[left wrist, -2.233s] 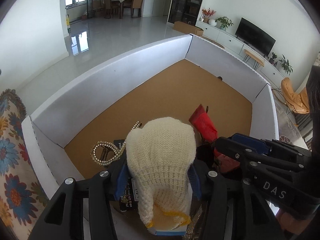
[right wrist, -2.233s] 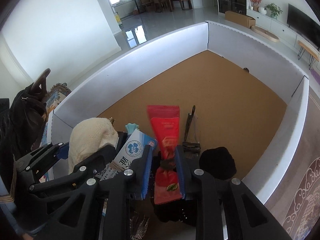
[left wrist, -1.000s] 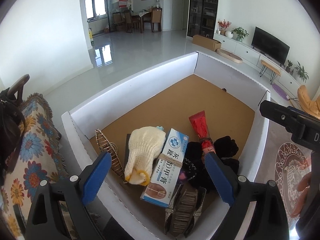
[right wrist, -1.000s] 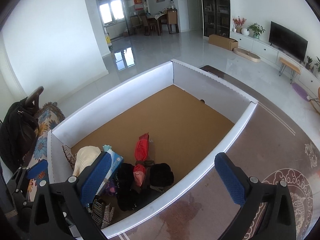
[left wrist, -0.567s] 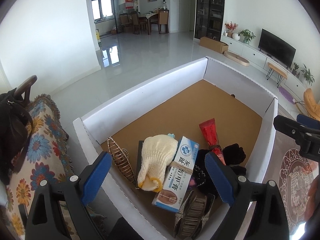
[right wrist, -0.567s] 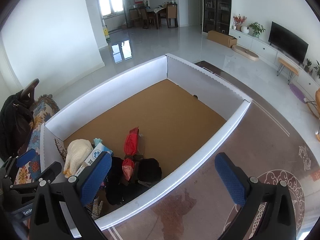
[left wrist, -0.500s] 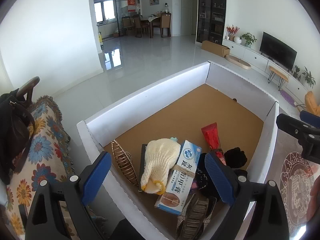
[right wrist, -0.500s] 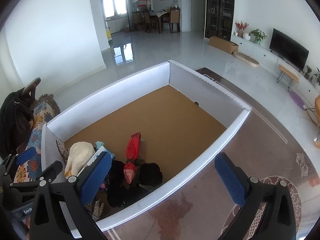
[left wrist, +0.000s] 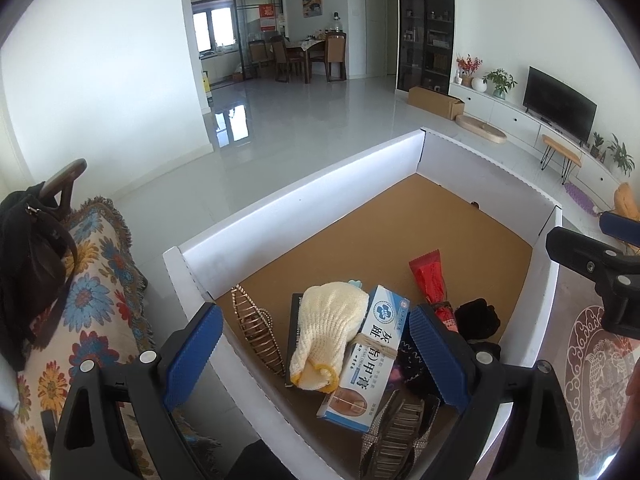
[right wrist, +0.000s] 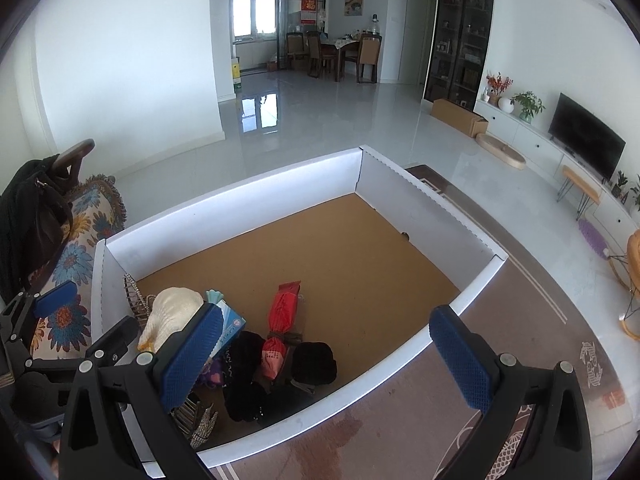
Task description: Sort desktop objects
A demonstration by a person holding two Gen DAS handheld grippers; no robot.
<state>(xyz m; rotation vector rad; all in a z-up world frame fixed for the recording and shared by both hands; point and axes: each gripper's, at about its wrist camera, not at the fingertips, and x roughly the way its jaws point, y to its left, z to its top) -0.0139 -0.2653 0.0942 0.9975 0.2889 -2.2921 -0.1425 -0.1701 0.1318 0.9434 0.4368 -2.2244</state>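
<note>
A white-walled box (left wrist: 304, 204) with a brown floor holds a pile at its near end: a cream knit glove (left wrist: 328, 328), a blue and white ointment carton (left wrist: 368, 356), a red tube (left wrist: 430, 280), black fabric items (left wrist: 478, 318) and rhinestone hair clips (left wrist: 256, 328). My left gripper (left wrist: 316, 356) is open and empty above the pile. My right gripper (right wrist: 326, 360) is open and empty, raised over the box's near edge; the red tube (right wrist: 282, 320) and glove (right wrist: 172, 312) lie below it.
A floral cushion (left wrist: 80, 312) with a black bag (left wrist: 28, 268) lies left of the box. The box (right wrist: 420, 200) sits on a brown patterned table top (right wrist: 520, 352). The far half of the box floor (right wrist: 320, 248) is bare cork.
Both grippers let go of the glove and the red tube, opened wide and pulled up and back from the pile. The objects now lie in the box.
</note>
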